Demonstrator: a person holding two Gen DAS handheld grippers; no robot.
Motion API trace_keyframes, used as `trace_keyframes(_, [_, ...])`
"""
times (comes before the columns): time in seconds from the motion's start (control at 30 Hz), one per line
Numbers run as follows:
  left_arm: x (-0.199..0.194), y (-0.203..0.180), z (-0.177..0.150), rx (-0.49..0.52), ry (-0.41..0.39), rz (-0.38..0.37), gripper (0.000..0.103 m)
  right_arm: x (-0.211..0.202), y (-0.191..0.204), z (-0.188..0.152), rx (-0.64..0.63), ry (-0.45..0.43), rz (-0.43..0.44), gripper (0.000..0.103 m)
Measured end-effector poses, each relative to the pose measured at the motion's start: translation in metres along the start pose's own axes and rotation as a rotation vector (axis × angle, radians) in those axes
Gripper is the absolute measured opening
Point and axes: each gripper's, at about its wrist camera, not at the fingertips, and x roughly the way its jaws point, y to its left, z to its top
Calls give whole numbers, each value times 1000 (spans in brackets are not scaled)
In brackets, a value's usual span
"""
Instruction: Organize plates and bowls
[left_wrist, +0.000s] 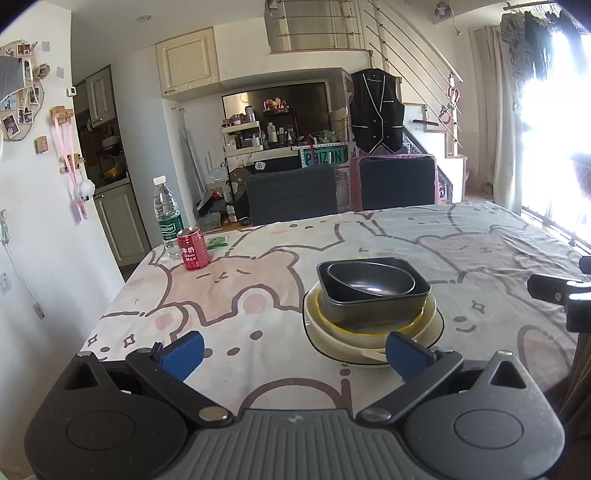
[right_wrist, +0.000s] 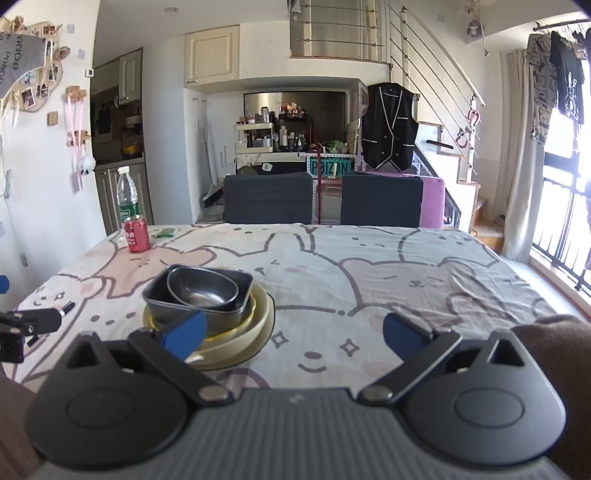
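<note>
A glossy dark metal bowl (left_wrist: 370, 280) is nested in a matt dark tray (left_wrist: 373, 295), centre frame, on smooth cream plates (left_wrist: 373, 338) over a printed cloth tablecloth (left_wrist: 236, 295).

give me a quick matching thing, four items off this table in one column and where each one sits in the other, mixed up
Items:
1. oval dark bowl
2. square dark dish
3. red can
4. water bottle

Places:
A. on the stacked cream and yellow plates
B. just behind the red can, near the table's far left corner
C. nested inside the square dark dish
D. on the tablecloth, in front of the water bottle

Pairs: 1-C, 2-A, 3-D, 4-B
</note>
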Motion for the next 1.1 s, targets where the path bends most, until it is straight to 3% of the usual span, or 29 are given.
trace_keyframes(1.1, [-2,8,0,-47,-8,-8,103,-3,3,-8,-16,2,7,103])
